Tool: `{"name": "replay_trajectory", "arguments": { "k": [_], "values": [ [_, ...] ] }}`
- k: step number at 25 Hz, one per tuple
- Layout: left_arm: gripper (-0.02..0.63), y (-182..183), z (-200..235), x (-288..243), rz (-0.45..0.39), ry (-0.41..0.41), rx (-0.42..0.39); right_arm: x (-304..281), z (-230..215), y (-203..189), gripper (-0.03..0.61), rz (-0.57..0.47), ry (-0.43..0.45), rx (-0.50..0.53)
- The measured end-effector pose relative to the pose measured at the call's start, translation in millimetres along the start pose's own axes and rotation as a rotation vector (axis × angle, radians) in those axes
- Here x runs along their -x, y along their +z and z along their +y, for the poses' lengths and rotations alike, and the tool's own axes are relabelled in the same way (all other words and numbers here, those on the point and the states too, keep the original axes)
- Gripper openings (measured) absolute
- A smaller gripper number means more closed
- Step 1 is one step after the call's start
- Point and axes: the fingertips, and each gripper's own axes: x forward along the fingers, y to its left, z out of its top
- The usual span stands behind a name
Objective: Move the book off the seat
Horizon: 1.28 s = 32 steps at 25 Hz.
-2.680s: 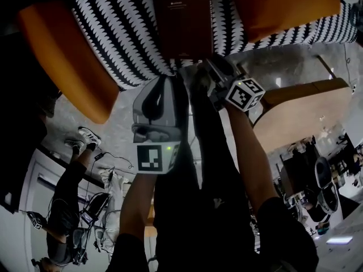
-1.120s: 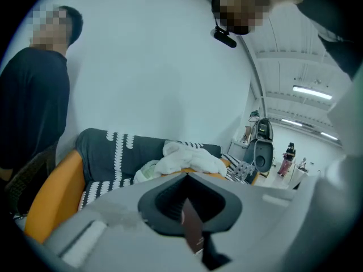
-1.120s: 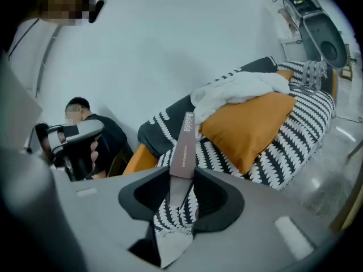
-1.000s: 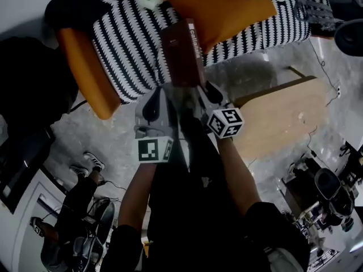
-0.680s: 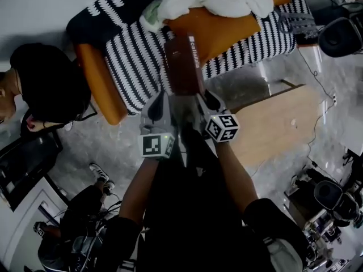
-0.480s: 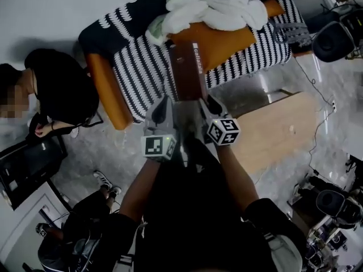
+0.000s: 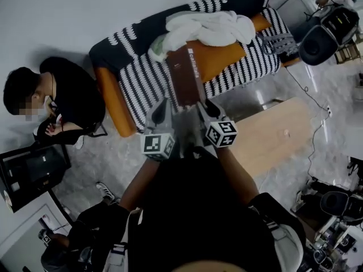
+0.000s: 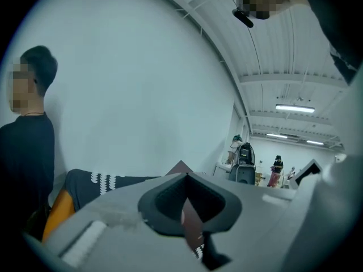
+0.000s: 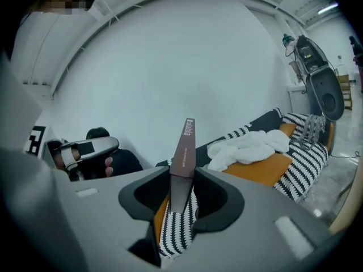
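Observation:
The dark brown book hangs in the air above the striped sofa seat, held by its near end. My left gripper is shut on the book's left edge, and my right gripper is shut on its spine side. In the right gripper view the book stands upright between the jaws of the right gripper, spine toward the camera. In the left gripper view only a thin brown slab of the book shows between the jaws of the left gripper.
Orange cushions and a white cloth lie on the sofa. A person in black sits left of it. A low wooden table stands to the right, with black equipment beyond it.
Both grippers have risen with the book between them. The sofa, floor and table now look smaller and farther below, and the person at the left has come fully into view.

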Motion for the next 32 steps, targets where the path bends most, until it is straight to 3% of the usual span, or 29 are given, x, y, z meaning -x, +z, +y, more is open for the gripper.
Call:
{"name": "replay_trajectory", "arguments": {
  "k": [8, 16, 20, 32],
  "values": [
    [0.006, 12.4, -11.7, 14.8, -0.016, -0.03, -0.002, 31.3, 22.5, 17.6, 0.143, -0.043, 0.011, 0.031],
    [0.005, 12.7, -29.2, 17.2, -0.001, -0.074, -0.062, 46.5, 17.0, 27.0, 0.143, -0.079, -0.003, 0.035],
    [0.006, 14.7, -35.0, 17.5, -0.026, -0.074, -0.033, 53.6, 13.2, 27.5, 0.143, -0.089, -0.005, 0.03],
    [0.006, 5.4, -74.0, 9.7, -0.006, -0.104, -0.063, 84.7, -17.0, 37.7, 0.143, -0.134, -0.029, 0.014]
  ]
}}
